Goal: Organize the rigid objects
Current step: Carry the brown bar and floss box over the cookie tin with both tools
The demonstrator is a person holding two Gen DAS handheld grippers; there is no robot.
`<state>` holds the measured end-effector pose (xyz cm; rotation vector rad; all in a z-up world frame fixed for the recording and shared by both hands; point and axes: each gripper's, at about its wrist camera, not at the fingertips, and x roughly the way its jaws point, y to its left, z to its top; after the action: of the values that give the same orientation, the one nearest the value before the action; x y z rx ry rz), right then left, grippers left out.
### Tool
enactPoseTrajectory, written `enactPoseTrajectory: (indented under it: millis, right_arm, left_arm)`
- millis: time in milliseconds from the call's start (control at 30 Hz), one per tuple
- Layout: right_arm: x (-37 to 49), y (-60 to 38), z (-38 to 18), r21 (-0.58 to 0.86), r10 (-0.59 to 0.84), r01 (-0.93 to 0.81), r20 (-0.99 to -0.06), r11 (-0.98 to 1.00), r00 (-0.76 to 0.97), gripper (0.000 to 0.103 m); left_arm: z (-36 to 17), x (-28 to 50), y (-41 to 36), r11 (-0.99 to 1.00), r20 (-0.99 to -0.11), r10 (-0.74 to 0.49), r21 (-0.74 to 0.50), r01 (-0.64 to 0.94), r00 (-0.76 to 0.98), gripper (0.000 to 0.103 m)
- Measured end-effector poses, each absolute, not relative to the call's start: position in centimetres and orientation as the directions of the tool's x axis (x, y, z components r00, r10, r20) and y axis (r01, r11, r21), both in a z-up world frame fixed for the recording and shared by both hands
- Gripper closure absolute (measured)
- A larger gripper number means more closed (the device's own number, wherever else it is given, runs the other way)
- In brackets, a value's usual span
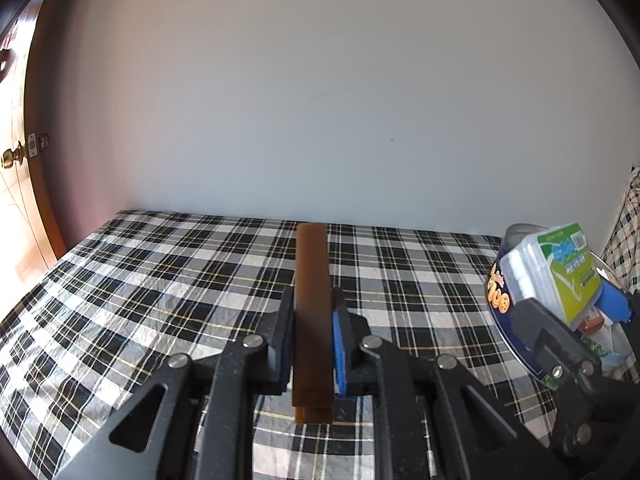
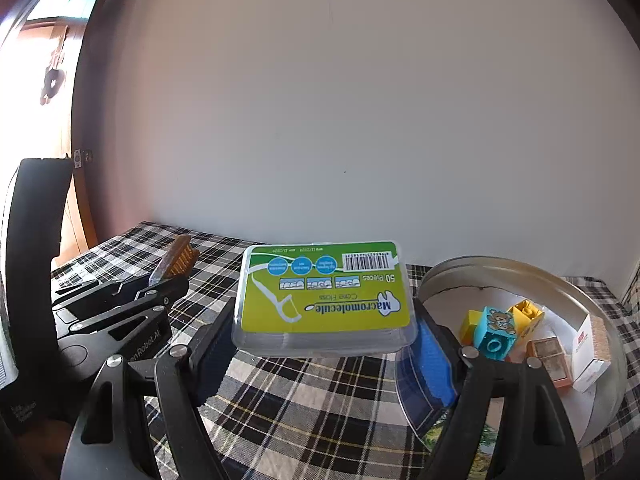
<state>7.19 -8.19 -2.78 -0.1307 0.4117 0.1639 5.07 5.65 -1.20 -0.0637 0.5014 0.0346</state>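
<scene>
The left gripper (image 1: pixel 312 344) is clamped tight on a brown comb (image 1: pixel 313 312), held edge-up between the pads with its long spine running straight ahead past the fingertips and a short stub poking out behind them; in the right wrist view its teeth (image 2: pixel 182 264) show pointing sideways. The right gripper (image 2: pixel 324 344) stands wide with a clear floss-pick box (image 2: pixel 325 292), green label up, spanning the gap between its fingers; the box sits against both pads, so it looks held and lifted off the checked cloth (image 2: pixel 280 392).

Just beside the right gripper's right finger sits a round metal tin (image 2: pixel 520 276), its blue printed wall (image 1: pixel 500 300) facing the left gripper. Inside it lie a turquoise toy block with a bear picture (image 2: pixel 494 332), yellow blocks (image 2: pixel 528 314), a small brown box (image 2: pixel 550 362) and a white carton (image 2: pixel 590 344). Beyond both grippers there is only bare cloth up to the white wall (image 1: pixel 320 100), with a door (image 1: pixel 16 184) far left.

As a judgement, the step in hand is carrying loose items to the tin, both hands loaded. The next move calls for bringing the floss box over the rim and letting go above the free space left of the blocks, then angling the long comb in so it does not bridge the rim
</scene>
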Motion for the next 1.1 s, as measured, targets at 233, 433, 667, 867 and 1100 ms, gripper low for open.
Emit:
enactPoseTrajectory:
  millis: [233,433,667,867,1100]
  right_arm:
    - [6.5,-8.9,-2.3,-0.090,0.132,-0.181,-0.392,0.979,0.910,0.021]
    - [5.7,-9.9,-2.0,-0.100,0.125,-0.173,-0.372,0.980,0.920,0.021]
    - [5.3,-11.3,-1.8,-0.109,0.104,-0.153,-0.360,0.982,0.927,0.021]
    - [4.9,-12.6,-1.5,-0.109,0.090,-0.135,-0.348,0.985,0.933,0.021]
    - [4.3,-13.6,-1.1,-0.117,0.077,-0.122,-0.330,0.986,0.941,0.021]
  left_arm:
    - [-1.2,4.8,5.5,0.996,-0.468,-0.029,-0.090,-0.015,0.883,0.089]
    - [-1.2,4.5,4.2,0.997,-0.463,-0.035,-0.074,0.001,0.885,0.089]
    - [-1.1,4.4,2.7,0.998,-0.461,-0.031,-0.061,0.004,0.887,0.089]
    - [-1.2,4.4,1.6,0.998,-0.462,-0.040,-0.062,0.012,0.886,0.089]
    - [-1.1,4.3,0.4,0.998,-0.458,-0.047,-0.067,0.019,0.887,0.089]
